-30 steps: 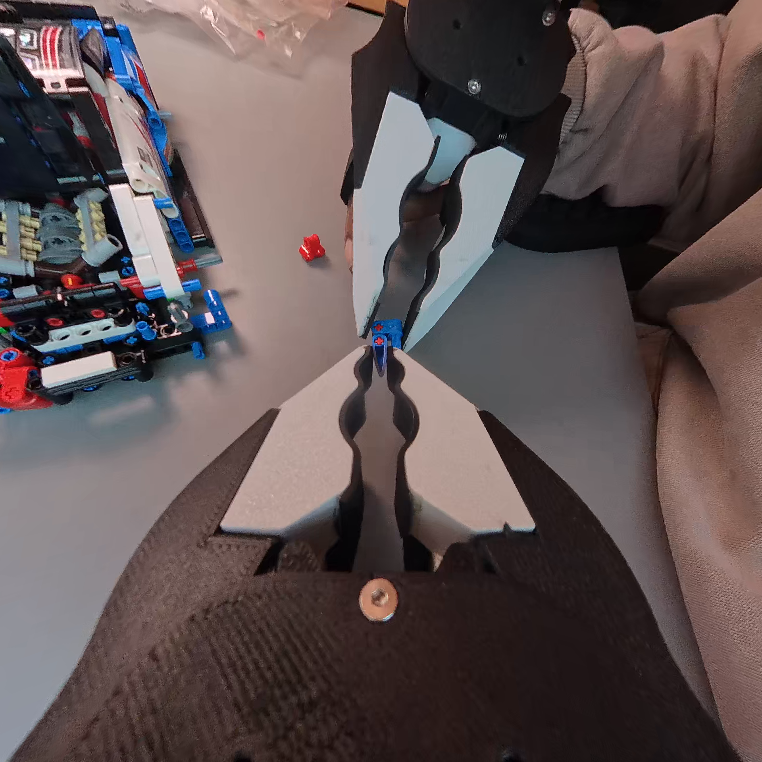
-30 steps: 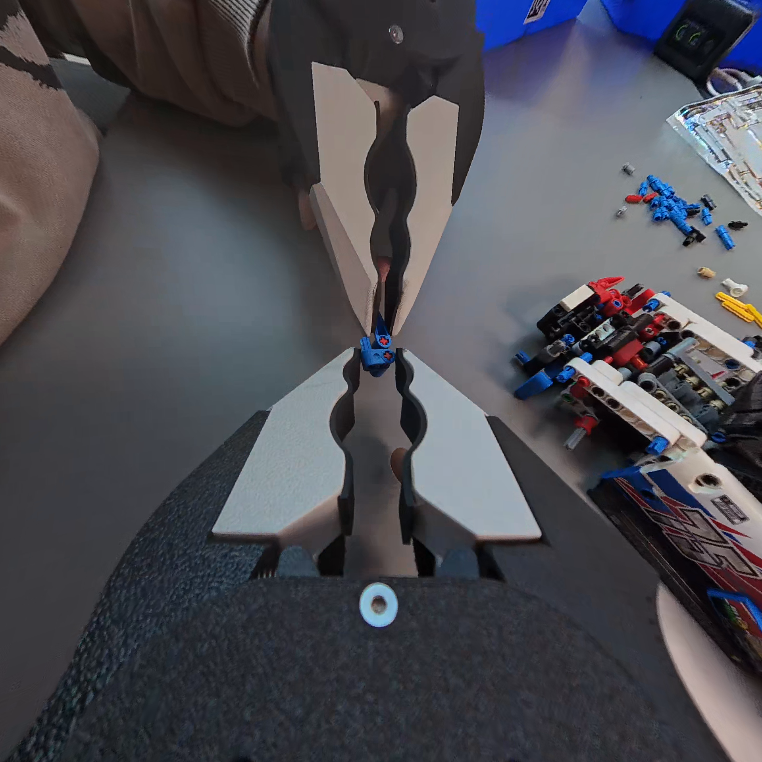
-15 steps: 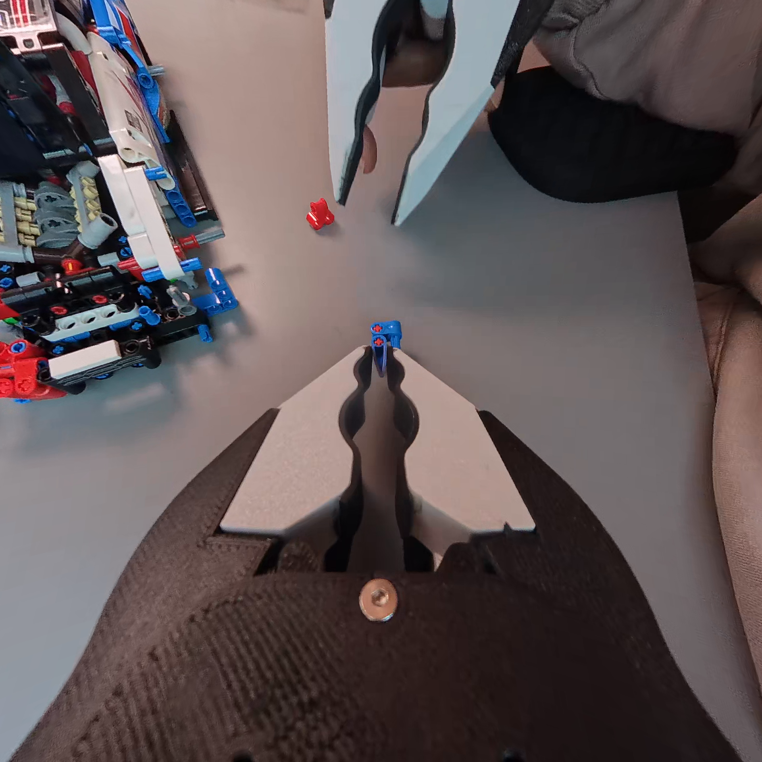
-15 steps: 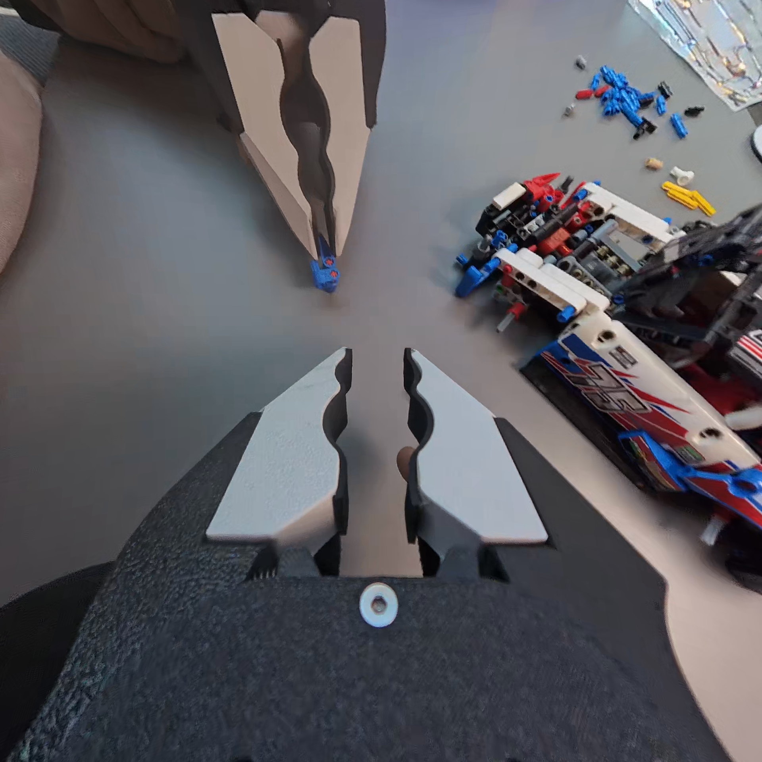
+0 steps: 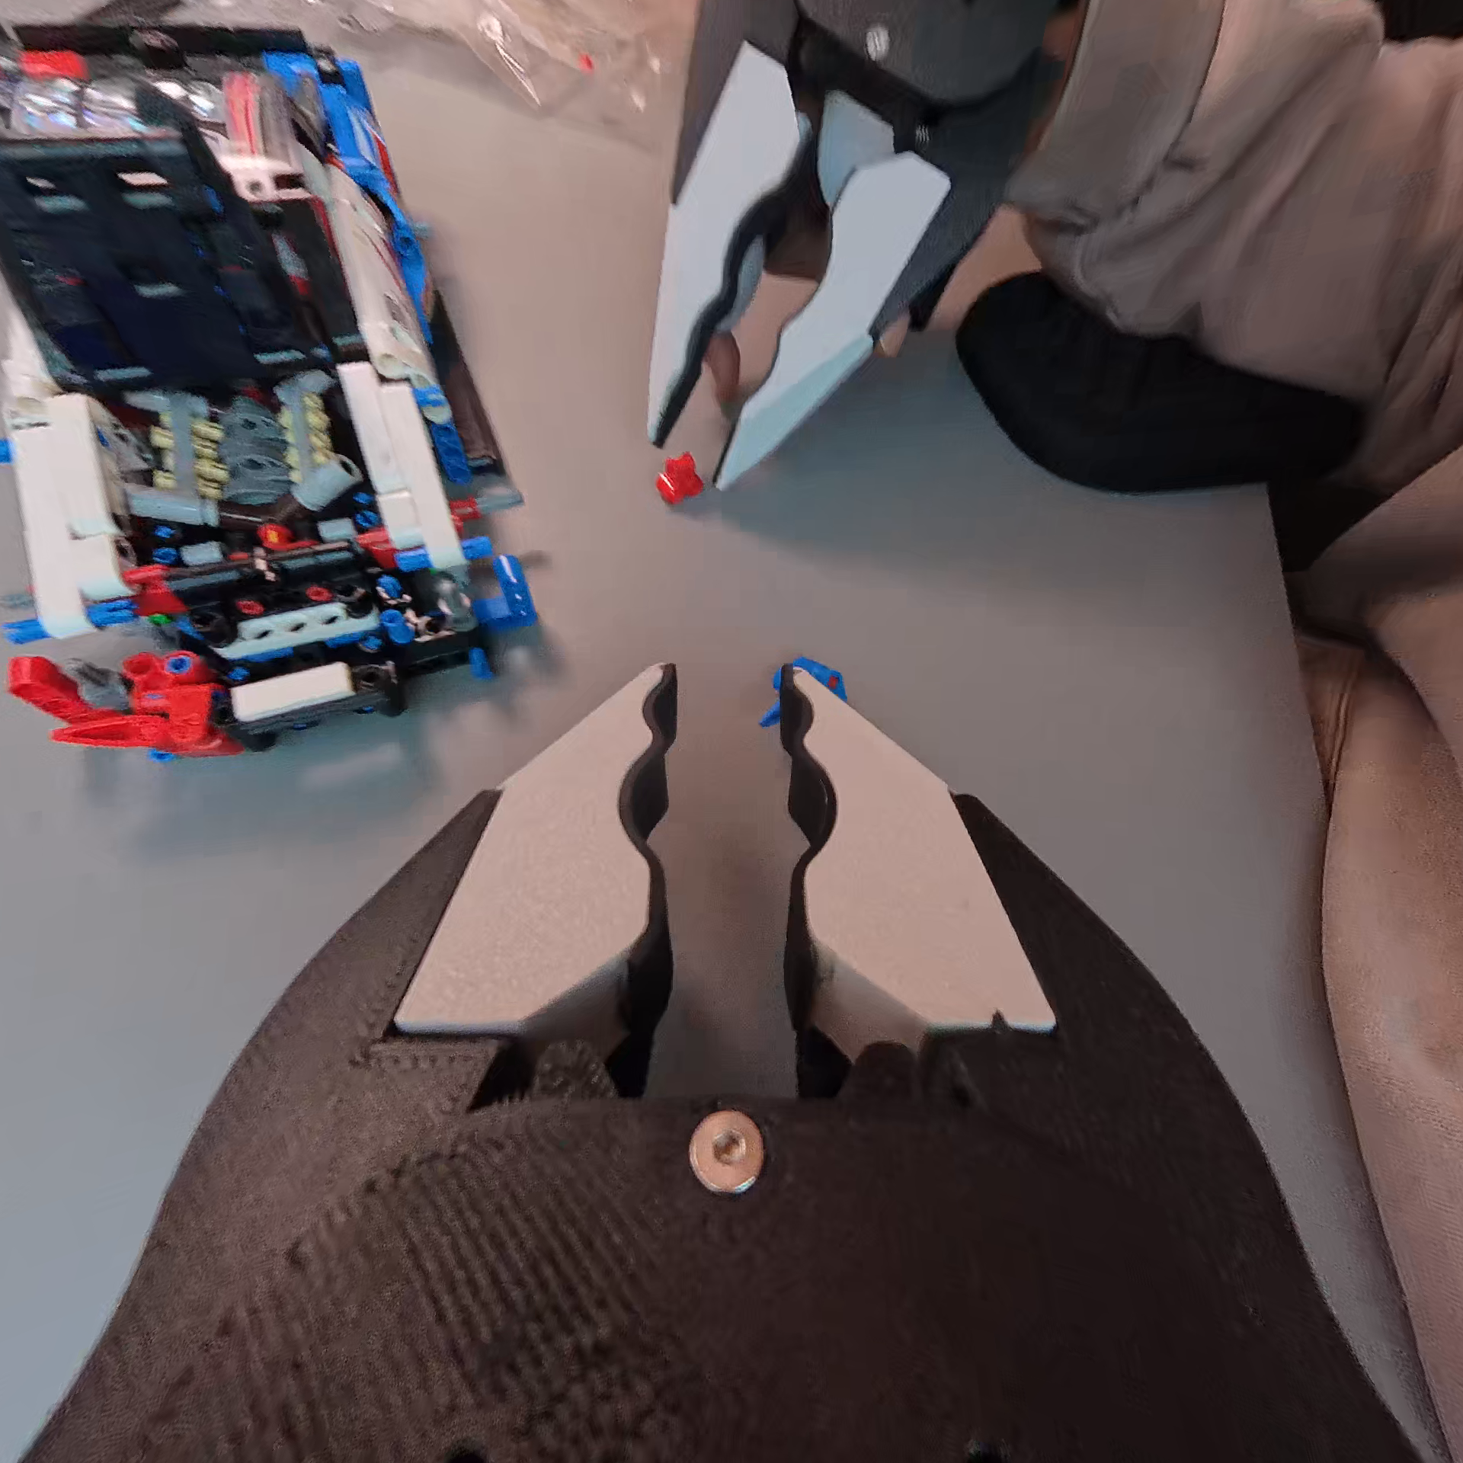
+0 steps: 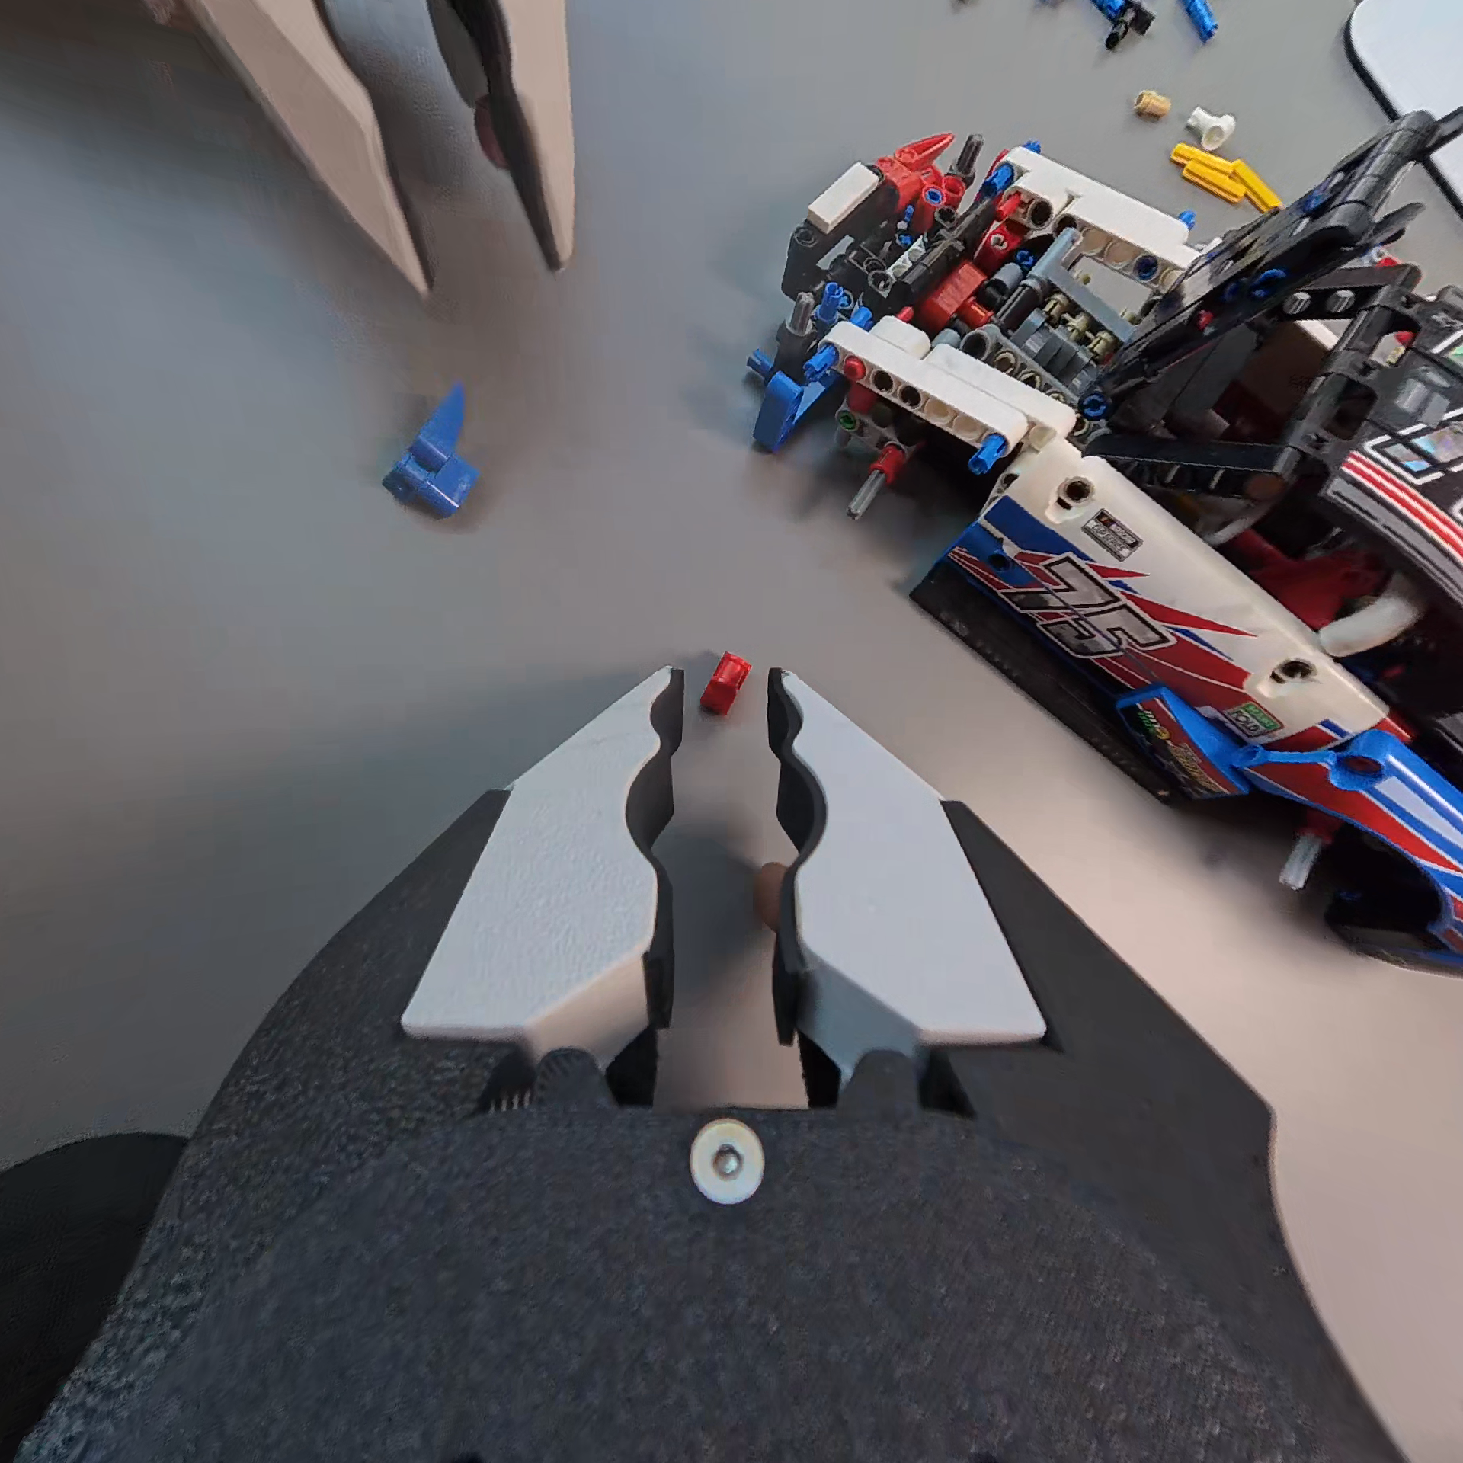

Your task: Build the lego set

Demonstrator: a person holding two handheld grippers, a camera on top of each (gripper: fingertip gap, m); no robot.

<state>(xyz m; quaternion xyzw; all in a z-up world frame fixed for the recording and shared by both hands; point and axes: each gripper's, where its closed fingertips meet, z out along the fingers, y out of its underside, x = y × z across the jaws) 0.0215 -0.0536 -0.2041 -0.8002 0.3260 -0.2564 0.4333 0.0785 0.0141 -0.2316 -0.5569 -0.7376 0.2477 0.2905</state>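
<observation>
The partly built red, white and blue Lego car (image 5: 237,412) lies on the grey table; it also shows in the right wrist view (image 6: 1108,412). My left gripper (image 5: 728,681) is open and empty. A small blue piece (image 5: 819,679) lies on the table just past its right fingertip; in the right wrist view this blue piece (image 6: 431,467) lies apart from the left gripper (image 6: 488,273). My right gripper (image 6: 722,677) is open, with a small red piece (image 6: 724,685) on the table between its fingertips. The left wrist view shows the red piece (image 5: 677,479) at the right gripper's (image 5: 689,455) tips.
Loose small parts lie beyond the car: yellow pins (image 6: 1219,174), a tan bush (image 6: 1152,103), a white piece (image 6: 1211,123). A white plate edge (image 6: 1409,63) is at the far right. A clear plastic bag (image 5: 554,55) lies behind the car. A person's sleeve (image 5: 1227,198) is at the table edge.
My left gripper opened and let go of the blue piece, which now lies on the table. My right gripper moved away from it and came down around the red piece.
</observation>
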